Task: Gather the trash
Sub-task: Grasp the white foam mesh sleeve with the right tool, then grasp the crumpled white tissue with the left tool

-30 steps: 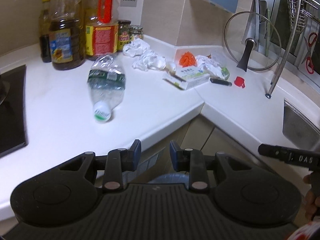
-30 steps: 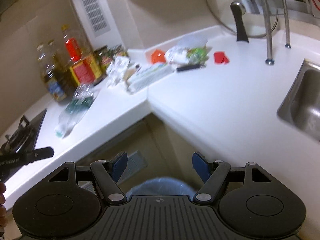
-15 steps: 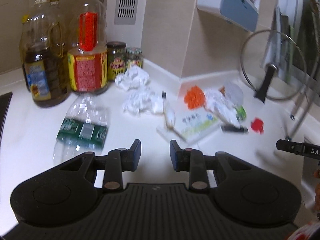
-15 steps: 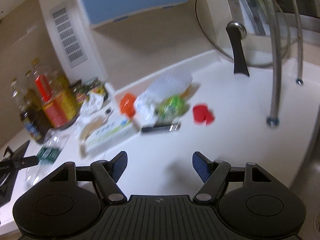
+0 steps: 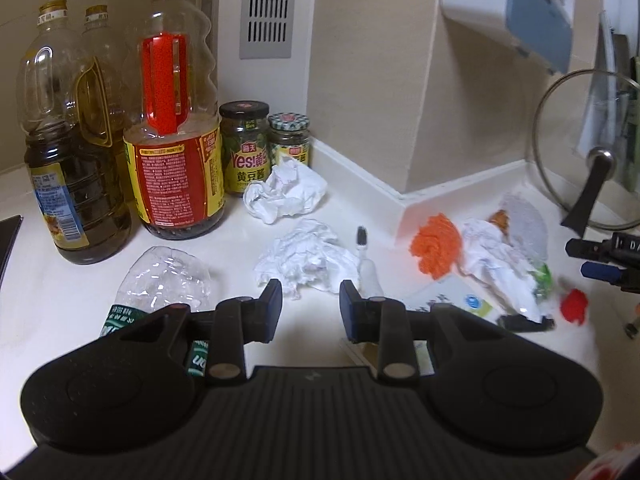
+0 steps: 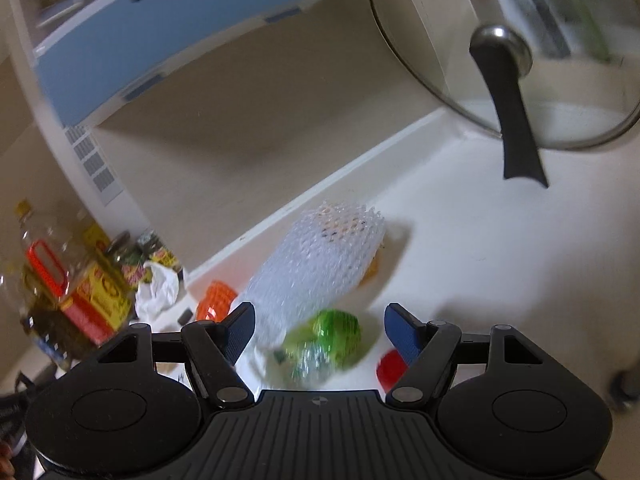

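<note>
White paper first, by the look of it: approach stage of the clear-up, nothing yet picked up. Left tool point(image 5: 310, 304) poised low over the desk point(image 6: 480, 248), jaws a narrow gap apart, pinching nothing, aimed at the nearer crumpled tissue point(image 5: 306, 264) just ahead of its tips. Second tissue ball point(image 5: 284, 194) further back, touching the sauce jars point(image 5: 245, 148). Crushed clear bottle point(image 5: 160, 284) on its side to the left, partly hidden under the tool body. Small brush-like item point(image 5: 364, 256) just right of the near tissue.

Right tool point(image 6: 320, 320) spread wide and empty, closing in on the heap in the desk's corner: white foam net point(image 6: 320, 256) lying tilted, green wrapper point(image 6: 328, 340) framed between the open jaws but not pressed by either pad, red cap point(image 6: 390, 368) beside the right jaw, orange scrap point(image 6: 216, 304) off to the left. Blurred there, so cannot tell whether the pads touch anything.

Next, judged from this: lower the left tool onto the near tissue, widen a little if the wad proves broader than the gap, then squeeze; soft paper, so a firm pinch through the middle. For the right, settle on one item, the green wrapper being best placed, drop the tips to the desk and close. Keep clear of the oil bottles point(image 5: 176, 152) and the glass lid point(image 6: 500, 52) propped against the wall; not trash, and easily knocked.
</note>
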Tool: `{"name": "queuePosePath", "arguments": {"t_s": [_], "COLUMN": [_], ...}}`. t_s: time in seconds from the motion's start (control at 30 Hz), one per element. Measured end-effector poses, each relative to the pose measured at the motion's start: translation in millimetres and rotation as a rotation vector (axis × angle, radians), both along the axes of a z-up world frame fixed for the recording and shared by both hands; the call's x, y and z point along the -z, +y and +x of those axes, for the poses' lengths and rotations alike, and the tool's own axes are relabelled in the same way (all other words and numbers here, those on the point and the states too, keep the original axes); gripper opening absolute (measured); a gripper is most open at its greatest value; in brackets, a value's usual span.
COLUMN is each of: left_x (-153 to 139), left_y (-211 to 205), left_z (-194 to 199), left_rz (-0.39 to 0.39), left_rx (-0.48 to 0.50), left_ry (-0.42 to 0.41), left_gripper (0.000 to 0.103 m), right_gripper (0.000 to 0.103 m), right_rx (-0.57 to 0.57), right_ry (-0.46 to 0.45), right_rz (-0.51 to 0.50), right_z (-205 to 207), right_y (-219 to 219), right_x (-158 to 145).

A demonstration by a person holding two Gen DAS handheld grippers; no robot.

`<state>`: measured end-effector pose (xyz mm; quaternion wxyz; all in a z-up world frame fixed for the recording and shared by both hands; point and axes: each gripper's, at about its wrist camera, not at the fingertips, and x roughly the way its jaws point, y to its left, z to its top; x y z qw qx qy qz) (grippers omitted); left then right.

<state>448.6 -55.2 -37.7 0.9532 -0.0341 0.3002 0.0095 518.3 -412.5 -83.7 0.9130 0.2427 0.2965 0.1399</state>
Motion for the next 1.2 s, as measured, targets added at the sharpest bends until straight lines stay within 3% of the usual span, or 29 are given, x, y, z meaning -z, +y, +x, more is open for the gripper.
{"name": "queuePosePath", "arguments": {"t_s": [0.4, 0.57, 0.63, 0.7, 0.97, 1.2], "left_x": [9.4, 10.9, 11.2, 11.1, 12.0, 13.7], "left_y": [2.3, 3.0, 2.6, 2.5, 2.4, 2.0], "left_z": [22.0, 26.9, 28.4, 29.8, 38.9, 54.8], "left_rz": [0.028, 0.026, 0.03, 0.035, 0.031, 0.021], "left_rx": [-0.021, -0.016, -0.012, -0.006, 0.016, 0.046], "left_ry": [0.02, 0.021, 0.02, 0.018, 0.016, 0.022], "left_gripper": [0.027, 0.028, 0.028, 0.028, 0.028, 0.036], "right_gripper": [0.061, 0.039, 0.024, 0.015, 0.013, 0.013], "right_rx": [0.034, 0.021, 0.021, 0.013, 0.021, 0.011], "right_ry": [0.073, 0.08, 0.062, 0.048, -0.092, -0.144], "right_rz": [0.183, 0.214, 0.221, 0.233, 0.15, 0.036], "right_z": [52.1, 58.4, 55.9, 53.6, 27.5, 8.1], "right_y": [-9.9, -10.8, -11.8, -12.6, -8.4, 0.9], "right_x": [27.9, 33.0, 31.9, 30.5, -1.0, -26.4]}}
